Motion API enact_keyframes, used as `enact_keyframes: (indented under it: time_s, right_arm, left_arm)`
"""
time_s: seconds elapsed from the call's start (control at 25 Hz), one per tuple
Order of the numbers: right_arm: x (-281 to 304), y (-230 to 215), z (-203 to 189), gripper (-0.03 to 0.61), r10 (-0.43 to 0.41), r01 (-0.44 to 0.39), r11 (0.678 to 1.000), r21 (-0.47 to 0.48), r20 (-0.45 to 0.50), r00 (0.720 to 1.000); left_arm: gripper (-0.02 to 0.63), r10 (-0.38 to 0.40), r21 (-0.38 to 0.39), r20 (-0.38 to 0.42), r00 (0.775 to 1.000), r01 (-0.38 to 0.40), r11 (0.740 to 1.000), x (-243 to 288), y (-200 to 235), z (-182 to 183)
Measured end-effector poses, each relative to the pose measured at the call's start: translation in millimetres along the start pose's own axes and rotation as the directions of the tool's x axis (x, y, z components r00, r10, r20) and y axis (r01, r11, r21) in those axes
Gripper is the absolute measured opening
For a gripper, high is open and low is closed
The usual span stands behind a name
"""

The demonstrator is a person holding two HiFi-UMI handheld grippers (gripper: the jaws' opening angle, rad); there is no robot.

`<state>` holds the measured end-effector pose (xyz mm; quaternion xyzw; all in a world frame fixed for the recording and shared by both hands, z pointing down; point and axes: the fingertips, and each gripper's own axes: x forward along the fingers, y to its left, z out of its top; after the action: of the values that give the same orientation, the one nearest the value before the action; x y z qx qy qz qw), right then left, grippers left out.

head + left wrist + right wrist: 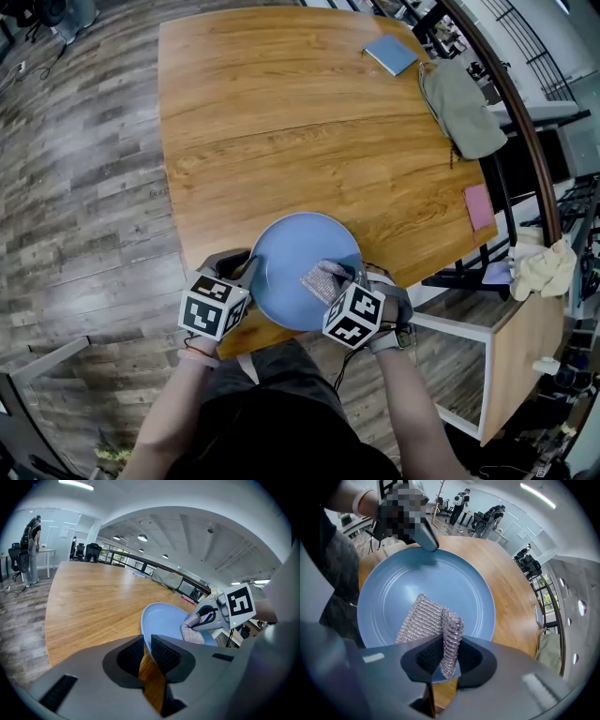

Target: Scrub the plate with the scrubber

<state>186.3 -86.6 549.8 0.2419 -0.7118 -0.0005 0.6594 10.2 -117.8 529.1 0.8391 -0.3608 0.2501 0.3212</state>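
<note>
A round blue plate (298, 261) sits at the near edge of the wooden table (281, 122), its near part past the edge. My left gripper (250, 271) is shut on the plate's left rim; in the left gripper view the rim (146, 641) runs between the two pads. My right gripper (350, 279) is shut on a silvery mesh scrubber (324, 279). In the right gripper view the scrubber (426, 618) stands folded between the jaws and lies on the plate (440, 581), right of its middle. The left gripper (425, 537) shows at the plate's far rim.
A blue notebook (391, 53), a grey-green bag (461, 108) and a pink card (478, 206) lie along the table's right side. A chair and a pale yellow cloth (544, 267) stand to the right. People stand far off in the office.
</note>
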Motion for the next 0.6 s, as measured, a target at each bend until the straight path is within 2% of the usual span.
enact_keyframes:
  time_s: [0.36,0.6]
  right_arm:
    - [-10,33,2,0.077,0.054,-0.054,0.998,0.025,-0.017,0.998]
    - [-13,48,11,0.075,0.084,-0.084,0.996,-0.006,-0.022,0.996]
  left_arm:
    - [0.046,0.004,0.001,-0.001,1.0,-0.004,1.0,1,-1,1]
    - [0.046,-0.001,0.008,-0.005,1.0,0.001,1.0,3,-3,3]
